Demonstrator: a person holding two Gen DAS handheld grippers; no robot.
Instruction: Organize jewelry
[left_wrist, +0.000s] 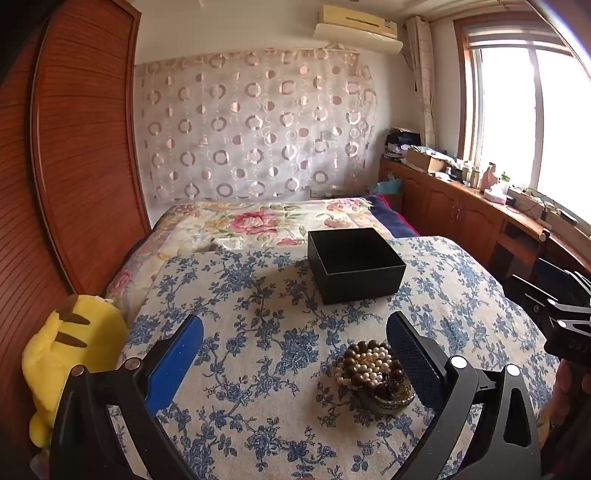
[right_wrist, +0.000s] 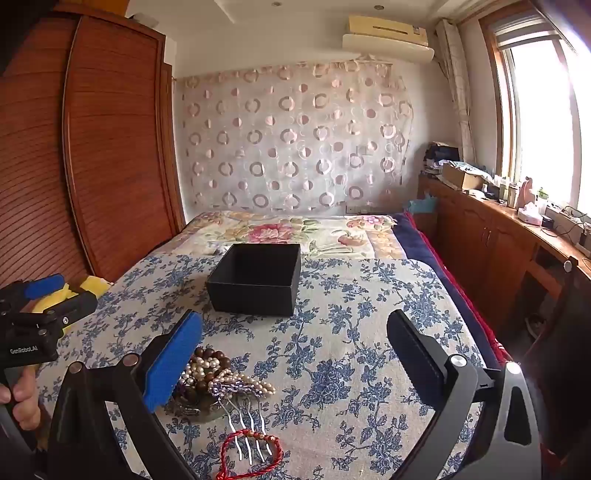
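A: Both grippers are hovering with jaws spread wide, holding nothing. The left gripper is sitting over the bead pile, where pearl and dark wooden strands are lying heaped on a small dish.

B: That tangle is worrying me. Pinching one strand is likely dragging the others along, maybe tipping the dish.

A: Agreed. By the right gripper, the hair comb is touching the red cord bracelet, so they could snag.

B: The black box is standing open farther back, apart from the pile, with bare floral cloth in between. The cloth's right edge is dropping off near the red bedding.
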